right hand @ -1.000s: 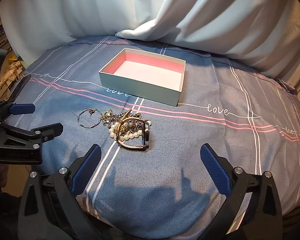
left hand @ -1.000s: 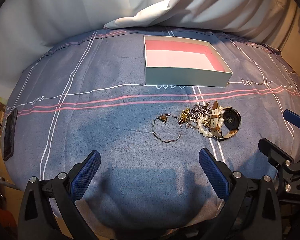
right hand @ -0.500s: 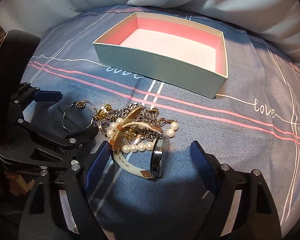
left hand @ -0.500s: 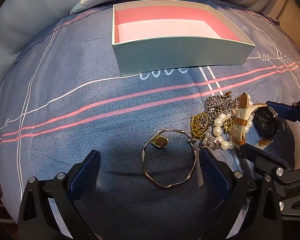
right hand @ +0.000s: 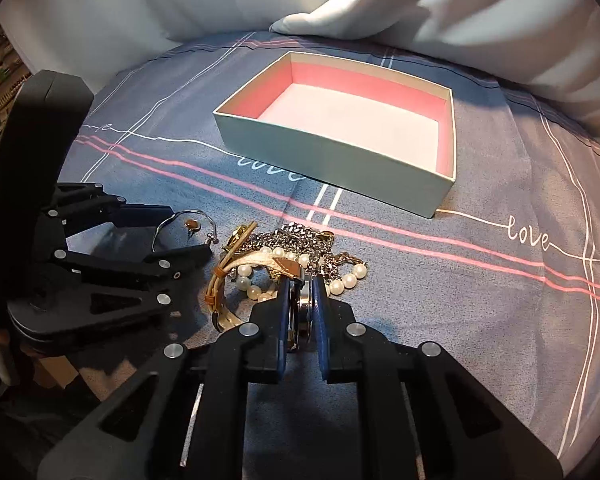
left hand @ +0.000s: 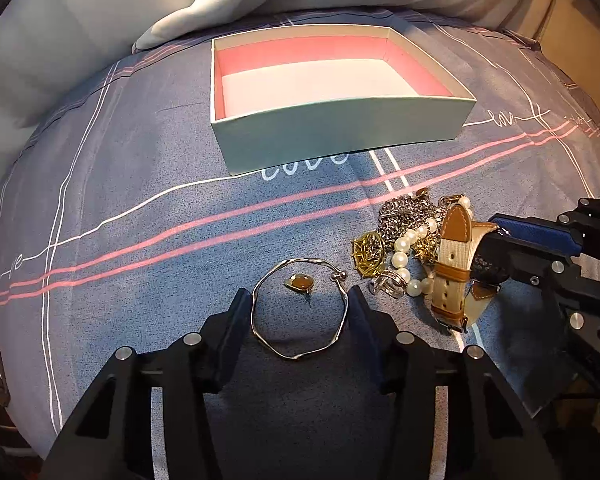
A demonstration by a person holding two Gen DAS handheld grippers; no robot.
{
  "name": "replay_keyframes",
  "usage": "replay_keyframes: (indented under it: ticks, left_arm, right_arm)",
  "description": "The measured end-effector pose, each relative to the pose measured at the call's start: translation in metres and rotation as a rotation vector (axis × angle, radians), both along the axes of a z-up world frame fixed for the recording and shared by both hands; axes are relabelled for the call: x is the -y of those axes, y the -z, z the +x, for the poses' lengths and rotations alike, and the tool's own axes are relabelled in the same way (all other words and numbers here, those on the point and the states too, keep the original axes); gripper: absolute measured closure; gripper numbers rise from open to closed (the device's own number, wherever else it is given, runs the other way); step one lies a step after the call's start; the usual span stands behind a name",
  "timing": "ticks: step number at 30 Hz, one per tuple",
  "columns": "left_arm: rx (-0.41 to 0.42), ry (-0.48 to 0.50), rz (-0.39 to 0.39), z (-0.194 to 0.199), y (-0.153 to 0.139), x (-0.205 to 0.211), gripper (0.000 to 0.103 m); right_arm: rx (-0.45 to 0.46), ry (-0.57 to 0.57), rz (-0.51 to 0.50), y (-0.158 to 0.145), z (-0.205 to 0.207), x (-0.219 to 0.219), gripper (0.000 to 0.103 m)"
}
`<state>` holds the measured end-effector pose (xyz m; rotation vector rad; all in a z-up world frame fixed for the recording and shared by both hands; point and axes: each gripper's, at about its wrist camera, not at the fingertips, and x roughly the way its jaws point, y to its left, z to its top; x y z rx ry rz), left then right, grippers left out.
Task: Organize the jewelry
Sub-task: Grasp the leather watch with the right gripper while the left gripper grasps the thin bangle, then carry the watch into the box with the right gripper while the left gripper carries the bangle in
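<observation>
Left wrist view: left gripper (left hand: 299, 296) low over blue bedsheet (left hand: 140, 200), fingers half-closed, flanking silver bangle (left hand: 300, 312), apparently touching its sides; amber ring (left hand: 299, 282) inside the loop. Pearls (left hand: 404, 248), chain (left hand: 404, 216), gold pendant (left hand: 367, 254) heaped just right; box (left hand: 340, 136) beyond. Right wrist view: right gripper (right hand: 300, 308) pinched on watch (right hand: 305, 304) case at near edge of the heap, strap (right hand: 224, 280) trailing left. Pink-lined box (right hand: 340, 152) well apart behind.
</observation>
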<state>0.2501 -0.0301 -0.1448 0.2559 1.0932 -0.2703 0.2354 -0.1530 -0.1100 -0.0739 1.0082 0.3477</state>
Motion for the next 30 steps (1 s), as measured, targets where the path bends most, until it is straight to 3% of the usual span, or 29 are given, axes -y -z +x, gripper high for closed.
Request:
replay_keyframes:
  ticks: [4,17,30]
  left_arm:
    - [0.016,0.006,-0.003,0.003,-0.005,0.000,0.054]
    - [0.143,0.012,-0.077,0.005,-0.068,-0.003,0.054]
    - [0.244,-0.047,-0.106,0.067,-0.117,0.009,0.054]
  right_arm:
    - [0.021,0.011,-0.003,-0.003,-0.002,0.003,0.091]
    - [0.152,0.035,-0.008,-0.048,-0.002,0.016,0.091]
    - [0.285,0.054,-0.064,-0.096,0.068,0.020,0.091]
